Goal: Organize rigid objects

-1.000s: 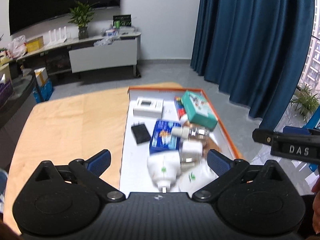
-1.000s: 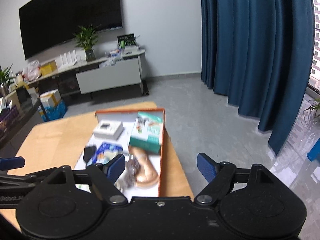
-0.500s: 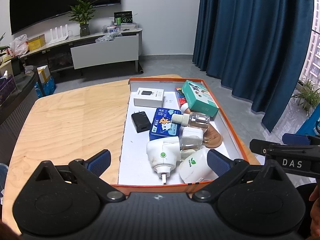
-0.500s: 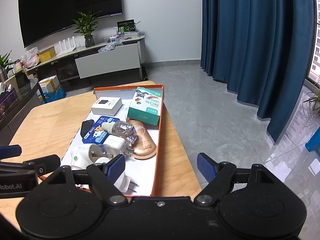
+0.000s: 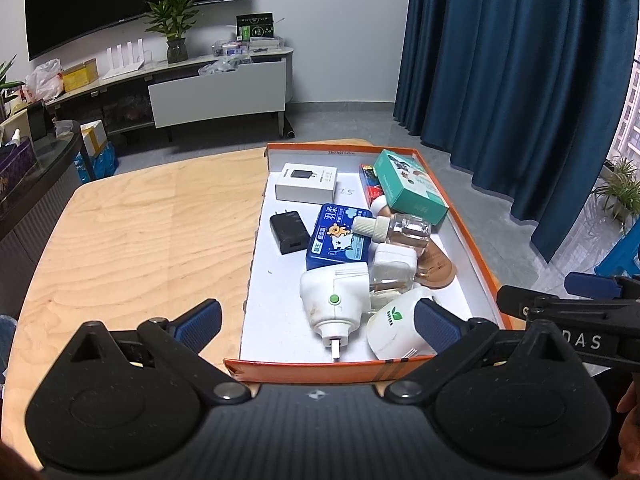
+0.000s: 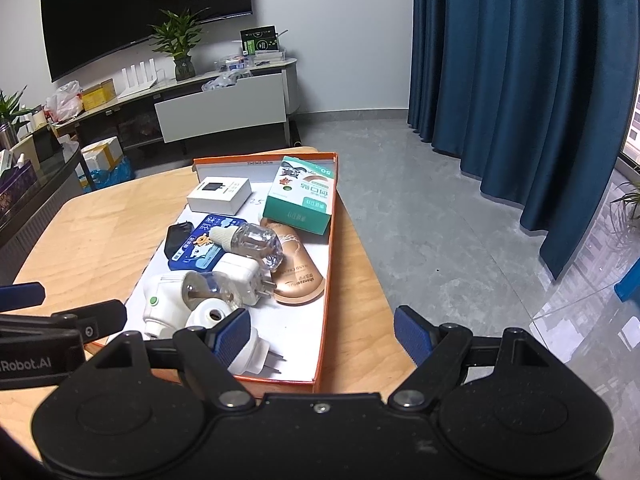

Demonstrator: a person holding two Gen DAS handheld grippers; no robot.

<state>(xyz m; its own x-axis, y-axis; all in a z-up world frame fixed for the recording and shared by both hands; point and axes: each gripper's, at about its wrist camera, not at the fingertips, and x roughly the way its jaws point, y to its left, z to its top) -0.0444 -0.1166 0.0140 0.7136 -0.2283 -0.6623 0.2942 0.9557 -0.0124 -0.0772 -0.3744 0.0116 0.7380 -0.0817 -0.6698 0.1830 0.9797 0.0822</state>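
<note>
Orange-rimmed shallow box [image 5: 474, 240], white inside, sits on the wooden table's right half and holds everything. Far end: flat white charger carton [image 5: 307, 182], and a teal carton [image 5: 412, 187] propped tilted on the right wall. Middle: black adapter [image 5: 289, 232] lying flat, blue tin [image 5: 340, 238] beside it, clear bottle [image 6: 250, 242] on its side across the tin. Near end: white plug-in unit [image 5: 334, 298], prongs toward the near wall, white cube plug [image 6: 242, 276], round white plug [image 5: 394, 326], and a tan tube [image 6: 300, 276] lying flat.
</note>
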